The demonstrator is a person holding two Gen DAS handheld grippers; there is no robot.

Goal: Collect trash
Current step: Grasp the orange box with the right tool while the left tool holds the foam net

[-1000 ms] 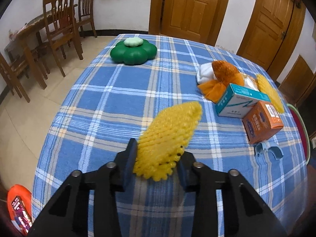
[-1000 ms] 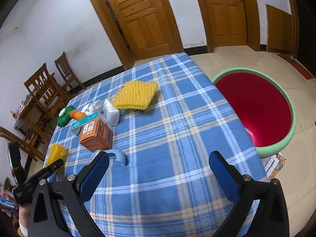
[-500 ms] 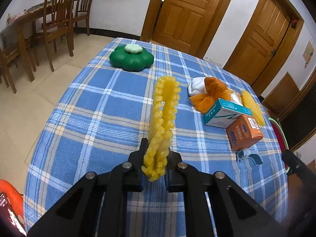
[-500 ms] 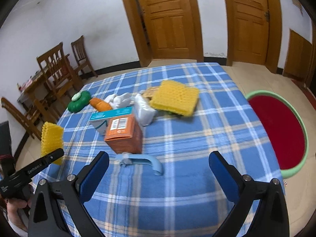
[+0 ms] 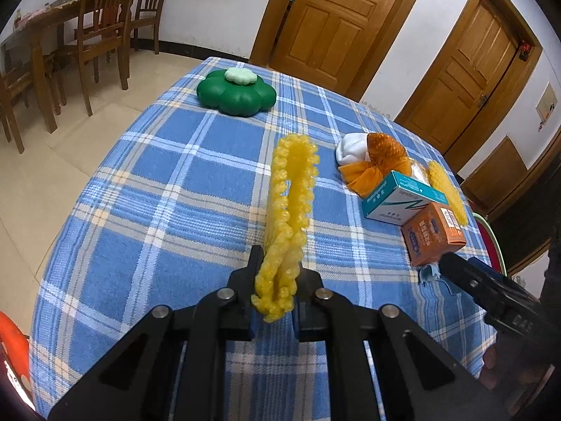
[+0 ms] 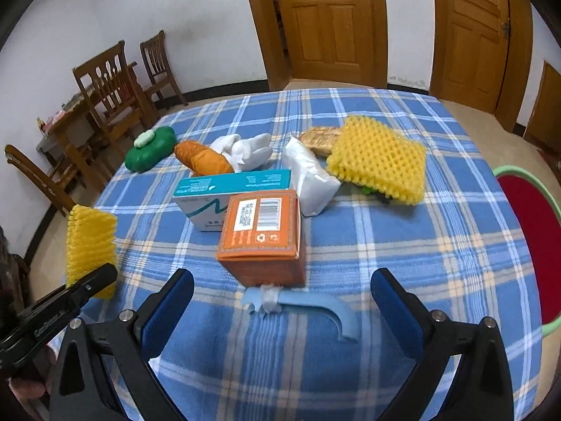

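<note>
Foam netting (image 5: 285,217), yellow and folded, is pinched at its lower end by the left gripper (image 5: 275,289) at the bottom centre of the left wrist view, jaws squeezed tight on it. Its long axis runs up the frame, free end pointing away toward the far edge of the checked tablecloth (image 5: 168,210) and curling slightly. Only a small end is caught, so the springy mesh could work loose or flop sideways if swung quickly.

At the bottom of the right wrist view the right gripper (image 6: 282,307) has its blue pads wide apart, empty, over a light blue plastic piece (image 6: 308,307) lying just beside the orange box (image 6: 263,235). Closing there might nudge the box or catch only the thin curved end.

Further up sit the teal box (image 6: 224,193), a white packet (image 6: 310,182) and a second yellow net (image 6: 378,159). At the right edge is the red basin (image 6: 529,238), presumably the bin.
</note>
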